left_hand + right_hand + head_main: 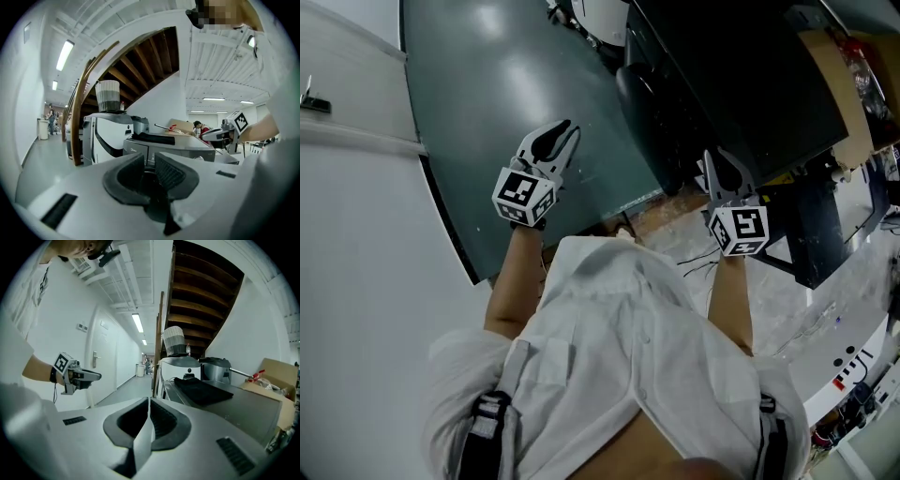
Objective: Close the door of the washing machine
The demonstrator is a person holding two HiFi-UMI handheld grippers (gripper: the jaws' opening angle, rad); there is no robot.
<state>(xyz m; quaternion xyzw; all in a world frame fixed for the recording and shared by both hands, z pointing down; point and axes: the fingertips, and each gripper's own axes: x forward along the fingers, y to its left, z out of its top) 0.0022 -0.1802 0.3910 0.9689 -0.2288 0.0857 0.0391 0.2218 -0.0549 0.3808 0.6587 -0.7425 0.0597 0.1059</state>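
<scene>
From the head view, a dark grey machine [741,75] stands ahead of me at the upper right, and a dark rounded part [633,89] bulges from its front; I cannot tell whether that is the door. My left gripper [570,127] is held out over the grey-green floor, left of the machine, touching nothing. Its jaws stand a narrow gap apart with nothing between them [146,161]. My right gripper [712,155] hovers just before the machine's front, shut and empty, pads together [149,401]. The right gripper view shows the machine's flat top [243,408] with a black cloth [201,390] on it.
A white wall with a door handle [314,98] runs along the left. Beyond the grey machine stand a white machine [108,136] and a wooden staircase [140,61]. A cardboard box [276,376] lies on the machine's far end. Cables and a black frame [825,244] sit at the right.
</scene>
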